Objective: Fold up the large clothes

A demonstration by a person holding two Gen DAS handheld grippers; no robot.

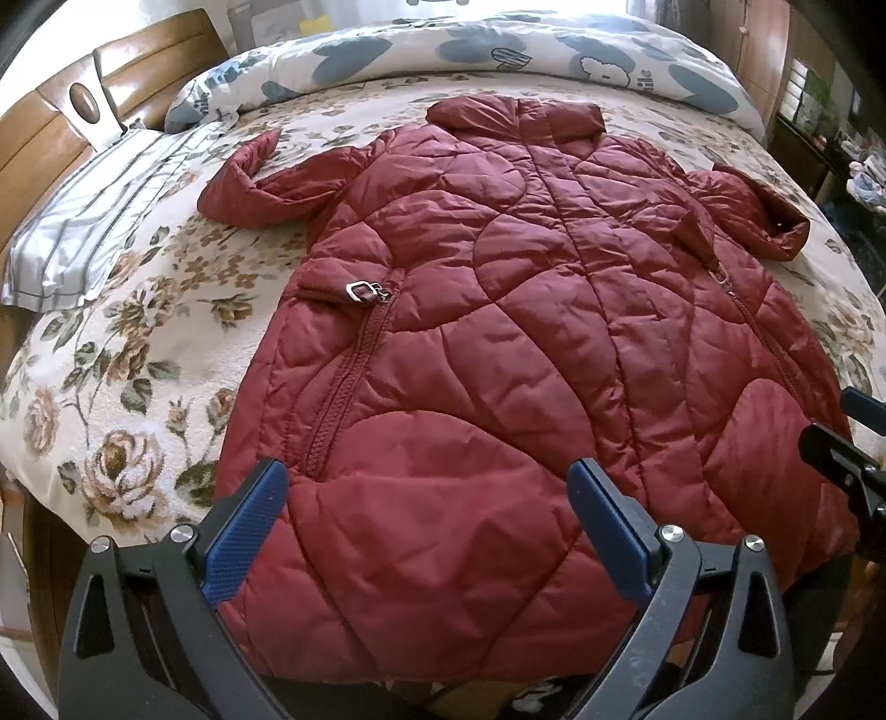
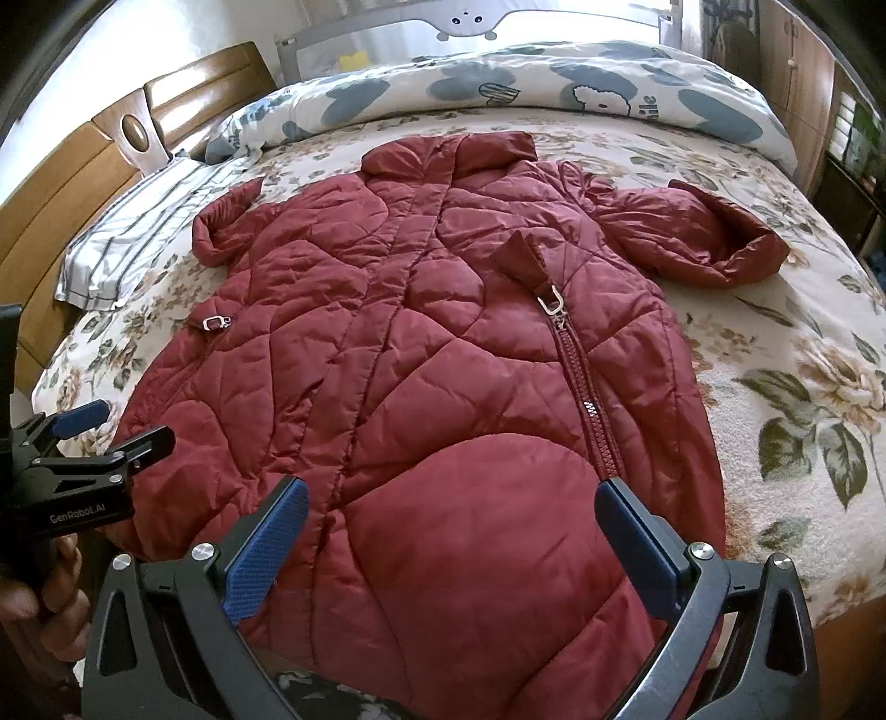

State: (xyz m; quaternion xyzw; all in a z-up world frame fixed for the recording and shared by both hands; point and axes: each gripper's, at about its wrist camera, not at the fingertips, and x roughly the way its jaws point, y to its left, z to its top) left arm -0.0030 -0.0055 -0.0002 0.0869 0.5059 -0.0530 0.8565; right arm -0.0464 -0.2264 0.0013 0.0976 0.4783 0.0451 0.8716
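A dark-red quilted coat (image 1: 498, 310) lies flat on the floral bed (image 1: 111, 387); duvet (image 1: 498, 50) at twelve o'clock; left tongs (image 1: 426, 487) and right tongs (image 2: 451, 507) gape apart.

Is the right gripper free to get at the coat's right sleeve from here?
Probably yes. The right gripper hangs open over the coat's hem, and the right sleeve lies spread on the bedspread with nothing on it or in between, though it is far up the bed.

Bare bedspread (image 2: 775, 343) flanks coat (image 2: 443, 387); pillow (image 1: 83, 232), duvet (image 1: 498, 50) crowd far side.
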